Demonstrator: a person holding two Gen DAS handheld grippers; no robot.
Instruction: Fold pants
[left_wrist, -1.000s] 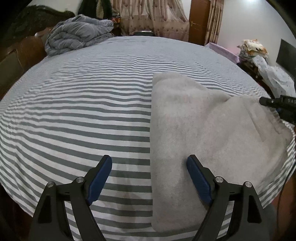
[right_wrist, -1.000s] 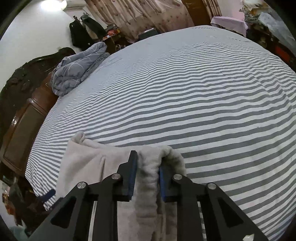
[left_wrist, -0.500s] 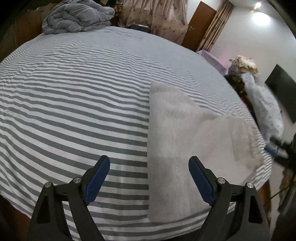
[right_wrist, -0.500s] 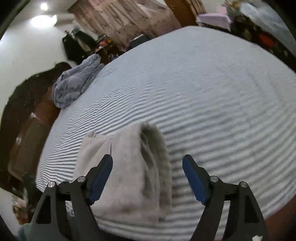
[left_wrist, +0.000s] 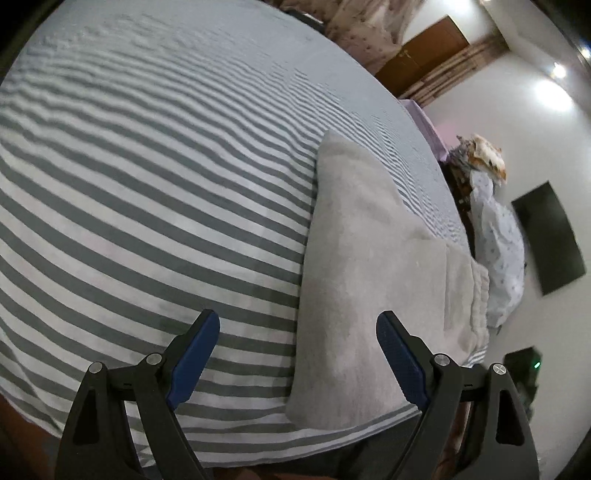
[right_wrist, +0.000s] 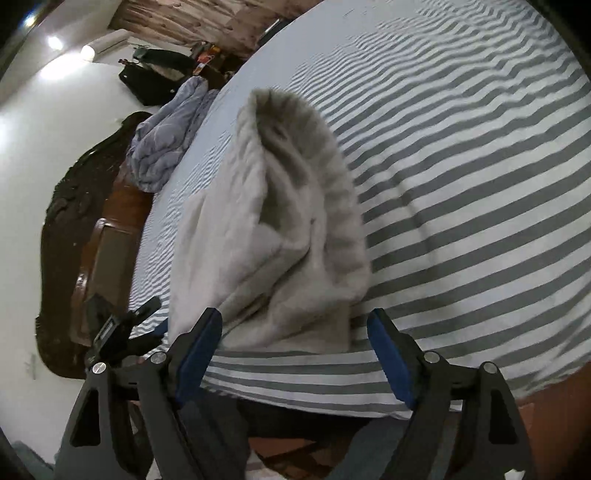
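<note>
On the near edge of a bed with a grey-and-white striped sheet (left_wrist: 155, 206) lie the pants (left_wrist: 362, 266), a pale grey fleecy garment folded into a long band that runs from the near edge toward the far side. From the left wrist camera the band sits right of centre, with its ribbed waistband (left_wrist: 478, 295) at the right side close to the bed's edge. The left gripper (left_wrist: 297, 354) hangs above the near edge with its jaws wide apart and nothing between them; its right blue pad sits over the pants without gripping them.

From the right wrist camera the pants (right_wrist: 258, 236) lie left of centre, the ribbed waistband (right_wrist: 340, 206) curling along their right side. The right gripper (right_wrist: 293, 350) is spread wide too, empty, just in front of the near end of the cloth. A crumpled blue quilt (right_wrist: 162, 147) rests at the far left by the dark wooden headboard (right_wrist: 70, 229).
</note>
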